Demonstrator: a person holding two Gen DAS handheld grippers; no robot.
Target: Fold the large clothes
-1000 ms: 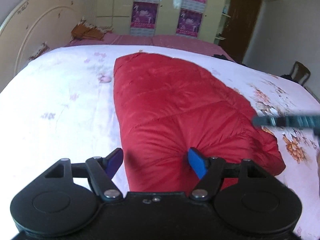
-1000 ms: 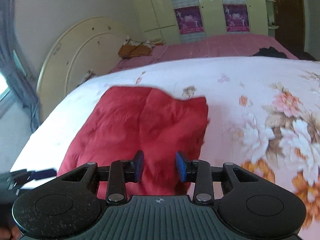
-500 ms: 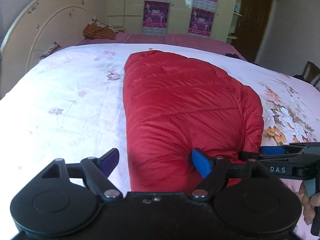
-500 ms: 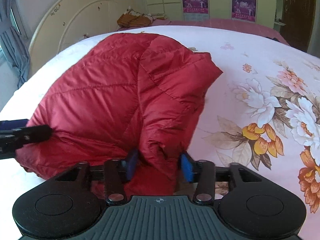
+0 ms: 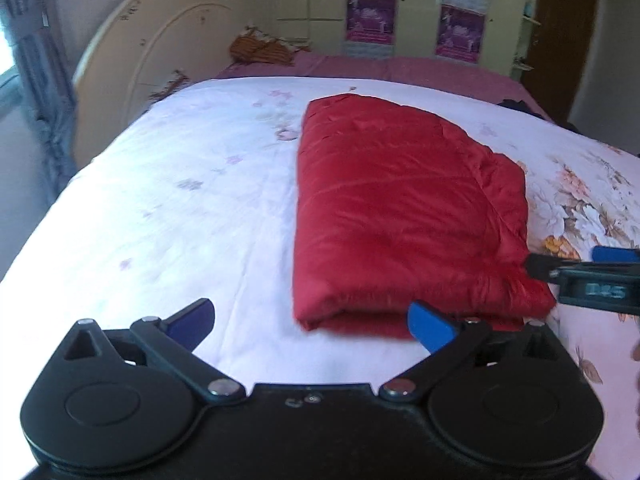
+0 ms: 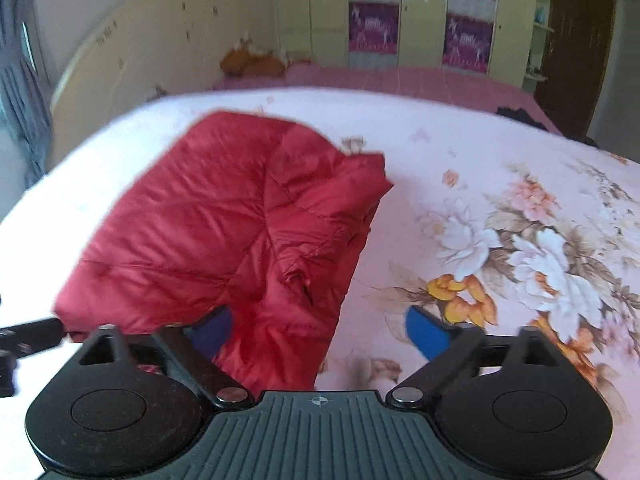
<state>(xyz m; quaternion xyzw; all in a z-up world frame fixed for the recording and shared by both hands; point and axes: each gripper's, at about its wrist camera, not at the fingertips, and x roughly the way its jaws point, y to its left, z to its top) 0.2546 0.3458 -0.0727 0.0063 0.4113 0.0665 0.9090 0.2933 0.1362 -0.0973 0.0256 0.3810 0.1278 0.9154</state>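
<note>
Red quilted puffer jacket (image 5: 404, 216) is lying folded into a chunky rectangle on the bed's floral bedspread (image 5: 180, 208), roughly mid-bed, with the big printed flowers off to its right. Left gripper (image 5: 310, 322) sits just short of the jacket's near edge; its fingers have just been opening and now stand spread about as wide as they go, nothing between them but bedspread, though the right blue pad (image 5: 430, 326) overlaps the jacket's near corner in the picture. Right gripper (image 6: 318, 330) has also just been opening: fingers wide apart, a loose corner of the jacket lying between them without being pinched. Cream headboard (image 5: 160, 52) is at the far left, and a yellowish wardrobe (image 6: 420, 12) with purple posters stands behind the bed.
</note>
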